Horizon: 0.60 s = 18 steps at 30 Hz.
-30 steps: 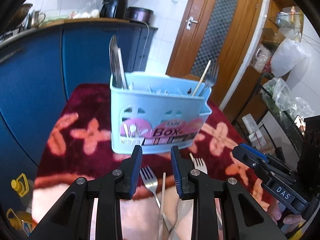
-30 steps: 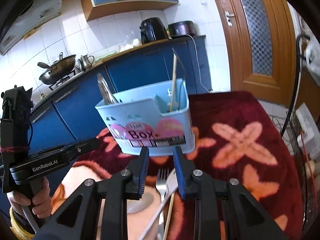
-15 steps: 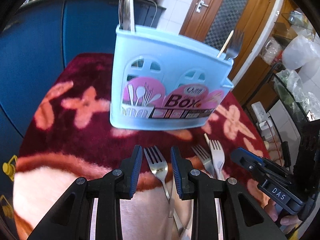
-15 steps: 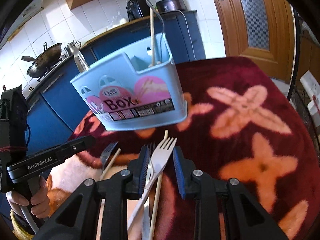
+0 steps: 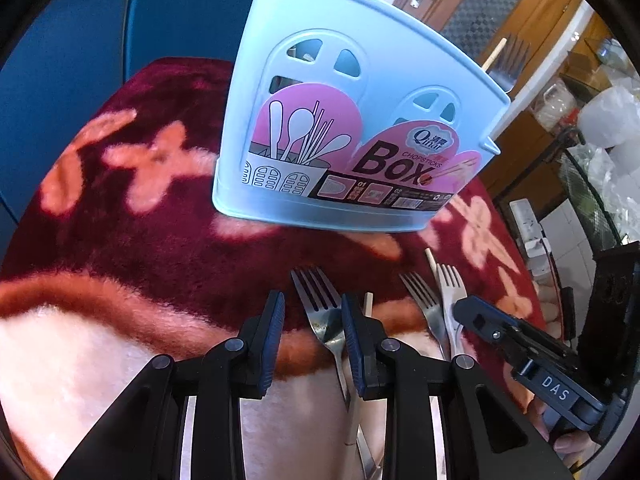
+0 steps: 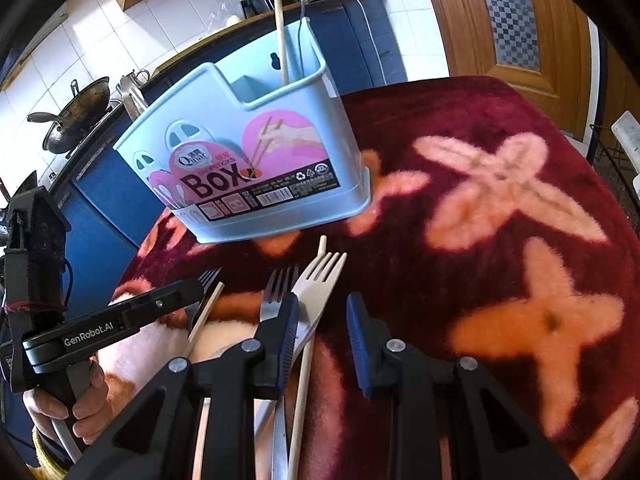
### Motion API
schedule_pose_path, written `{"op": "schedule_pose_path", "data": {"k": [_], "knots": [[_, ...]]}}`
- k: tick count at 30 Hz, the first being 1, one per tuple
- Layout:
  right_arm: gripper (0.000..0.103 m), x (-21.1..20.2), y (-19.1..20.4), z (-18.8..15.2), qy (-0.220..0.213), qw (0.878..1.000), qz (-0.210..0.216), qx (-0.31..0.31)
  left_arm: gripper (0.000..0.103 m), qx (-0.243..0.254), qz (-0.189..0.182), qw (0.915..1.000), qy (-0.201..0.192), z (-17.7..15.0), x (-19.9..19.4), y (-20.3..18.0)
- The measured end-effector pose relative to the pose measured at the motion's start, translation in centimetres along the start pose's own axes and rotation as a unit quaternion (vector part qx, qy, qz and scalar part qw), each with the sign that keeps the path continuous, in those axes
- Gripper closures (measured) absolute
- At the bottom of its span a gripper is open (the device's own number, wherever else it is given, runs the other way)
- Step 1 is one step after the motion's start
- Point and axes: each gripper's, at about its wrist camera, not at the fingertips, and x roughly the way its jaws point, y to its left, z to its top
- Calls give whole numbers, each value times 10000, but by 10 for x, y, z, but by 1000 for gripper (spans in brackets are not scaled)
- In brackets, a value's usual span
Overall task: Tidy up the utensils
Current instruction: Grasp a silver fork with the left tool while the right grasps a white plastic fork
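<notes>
Worktop: covered by a maroon flowered blanket (image 5: 132, 216).
Holder: light blue utensil box (image 5: 352, 120), upper centre of both views, upright; a fork and a wooden stick stand in it.
Loose utensils: steel fork (image 5: 320, 304) at lower centre of the left view; second steel fork (image 6: 276, 300), white fork (image 6: 320, 284) and chopstick (image 6: 304, 380) lie together at lower centre of the right view.
Left tool (image 5: 312, 316): jaws spread, straddling the steel fork, pinching nothing.
Right tool (image 6: 322, 320): jaws spread; white fork beside its left finger, not pinched.
Obstruction: each tool intrudes at the edge of the other's view.
Change: both tools sit lower than a second ago; box looms larger.
</notes>
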Motion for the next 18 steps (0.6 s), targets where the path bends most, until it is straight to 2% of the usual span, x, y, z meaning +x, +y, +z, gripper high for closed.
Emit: {"op": "schedule_pose_path", "data": {"k": [8, 13, 15, 18], "knots": [[75, 2, 2, 4, 15, 10000, 29, 12, 74, 38, -233, 9997, 39, 0, 5, -5], [83, 3, 2, 6, -24, 9999, 93, 58, 90, -136, -513, 9986, 74, 1, 7, -1], [92, 2, 3, 6, -49, 9999, 156, 46, 91, -139, -563, 9983, 66, 1, 6, -1], [93, 1, 6, 6, -67, 9998, 151, -56, 93, -51, -548, 9985, 51, 0, 5, -4]]}}
